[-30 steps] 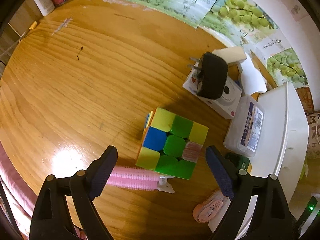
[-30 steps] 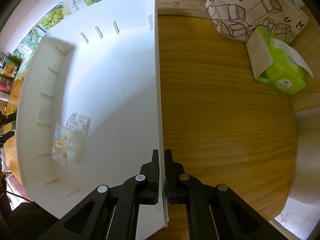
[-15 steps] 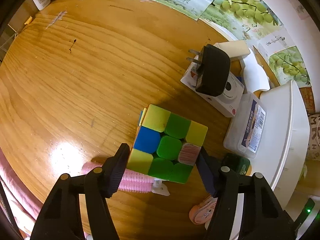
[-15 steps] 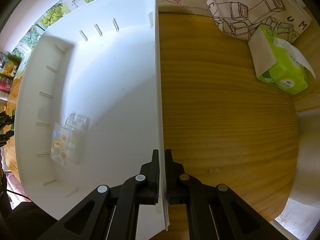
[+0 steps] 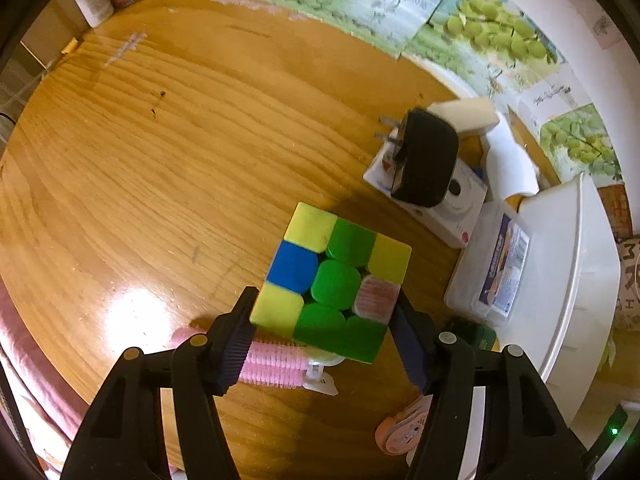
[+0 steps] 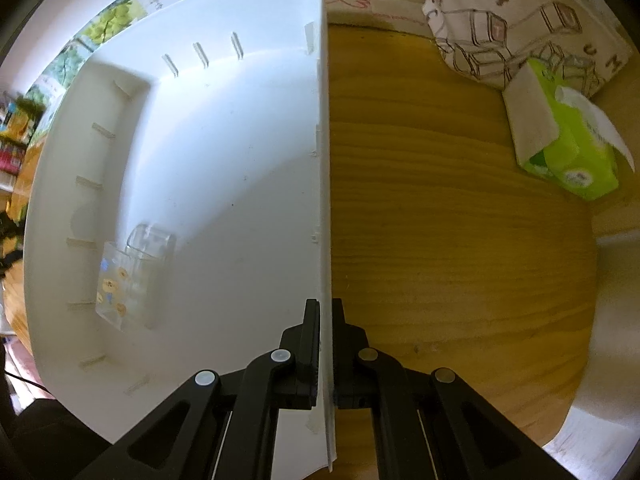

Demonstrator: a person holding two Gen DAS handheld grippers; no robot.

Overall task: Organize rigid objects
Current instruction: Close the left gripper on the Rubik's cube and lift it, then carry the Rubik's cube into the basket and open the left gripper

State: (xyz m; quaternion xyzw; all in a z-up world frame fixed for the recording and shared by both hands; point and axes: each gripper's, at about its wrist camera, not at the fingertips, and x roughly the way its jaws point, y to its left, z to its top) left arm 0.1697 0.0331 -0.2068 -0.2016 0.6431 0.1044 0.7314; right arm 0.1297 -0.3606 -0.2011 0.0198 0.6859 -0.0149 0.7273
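Note:
A colour puzzle cube [image 5: 332, 280] sits on the round wooden table [image 5: 180, 160], partly over a pink bristle brush [image 5: 272, 364]. My left gripper [image 5: 325, 300] points down with the cube between its closing jaws, and both pads touch the cube's near sides. In the right wrist view, my right gripper [image 6: 326, 308] is shut on the thin side wall of a white plastic bin [image 6: 200, 160]. A small clear box with stickers [image 6: 132, 280] lies inside the bin. The same bin [image 5: 576, 280] shows at the right of the left wrist view.
A black plug adapter [image 5: 426, 164] rests on a white camera box [image 5: 452, 212] beyond the cube. A clear labelled container [image 5: 496, 276] stands against the bin. An orange tape roll [image 5: 400, 428] lies near the right finger. A green tissue pack [image 6: 568, 152] and printed bag [image 6: 520, 20] sit right of the bin.
My left gripper's jaws have closed in from wide apart until they meet the cube's sides. The right gripper has kept its grip on the bin wall.

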